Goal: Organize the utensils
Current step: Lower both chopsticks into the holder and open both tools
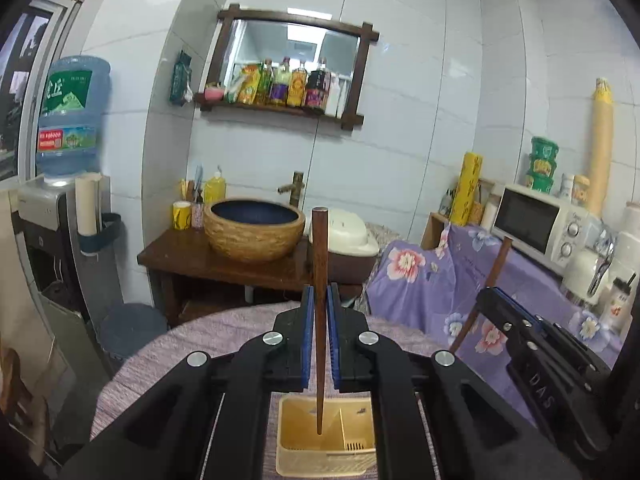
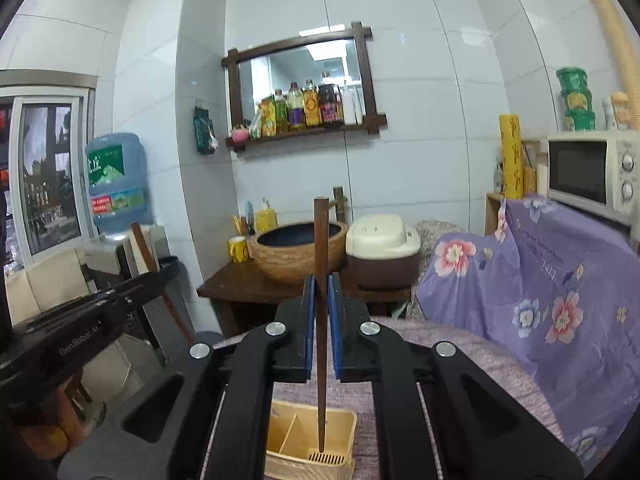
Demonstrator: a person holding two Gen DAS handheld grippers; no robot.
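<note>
The chopsticks are the task here: I hold one chopstick [image 1: 319, 280] in the left gripper [image 1: 319, 300] and a second chopstick [image 2: 321, 280] in the right gripper [image 2: 321, 304]. Each claw is nearly closed, with the blue pads pressing the dark wooden stick from both sides.

Nearest to me, directly under both sticks, is the holder [image 1: 296, 456], a cream plastic box with a divider, standing on the purple-grey tablecloth [image 1: 224, 336]. Each stick is upright, its long axis vertical, the thin tip pointing down into the holder and the thick end pointing up. From the left view the tip is inside the left compartment; from the right view the other tip is over the slotted floor of the right compartment [image 2: 326, 458]. I cannot tell if the tips touch the bottom.

I judge the step to be the placing. Next I should lower straight, then open the claws a little so the sticks drop in without tipping.

Behind the holder, far away, is a basin [image 1: 254, 228] on a wooden stand.
</note>
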